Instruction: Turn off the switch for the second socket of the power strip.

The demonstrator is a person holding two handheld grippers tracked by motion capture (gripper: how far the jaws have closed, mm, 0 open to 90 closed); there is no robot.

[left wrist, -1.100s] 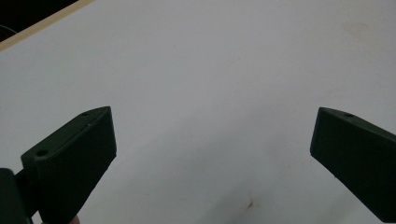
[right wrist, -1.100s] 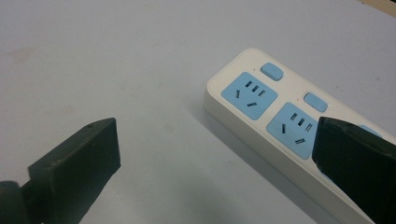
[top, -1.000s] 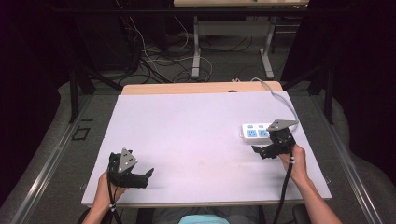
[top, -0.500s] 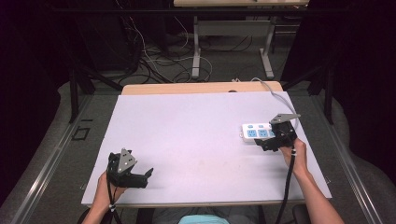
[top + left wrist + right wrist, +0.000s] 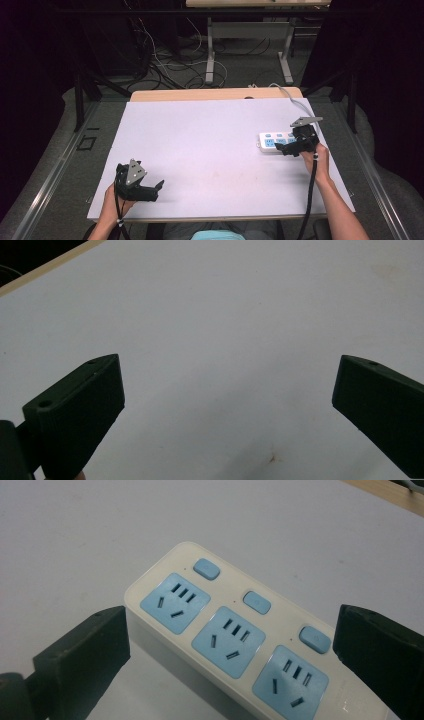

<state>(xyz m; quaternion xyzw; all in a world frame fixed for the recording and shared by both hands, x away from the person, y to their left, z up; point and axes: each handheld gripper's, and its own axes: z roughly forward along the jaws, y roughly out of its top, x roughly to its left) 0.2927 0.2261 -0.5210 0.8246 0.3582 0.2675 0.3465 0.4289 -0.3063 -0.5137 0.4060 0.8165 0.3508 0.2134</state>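
My right gripper (image 5: pixel 295 145) has slid in over the power strip (image 5: pixel 235 635) at three o'clock on the table (image 5: pixel 210 130), jaws spread around it, ready to grasp; left gripper (image 5: pixel 150 189) rests released at seven o'clock

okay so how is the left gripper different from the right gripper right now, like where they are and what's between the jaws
The left gripper sits at the near left of the white table, while the right gripper is at the far right, over the power strip. The left gripper's jaws frame only bare tabletop; the right gripper's jaws straddle the end of the power strip, whether touching it I cannot tell. Both have their jaws wide open, and each is held in a hand.
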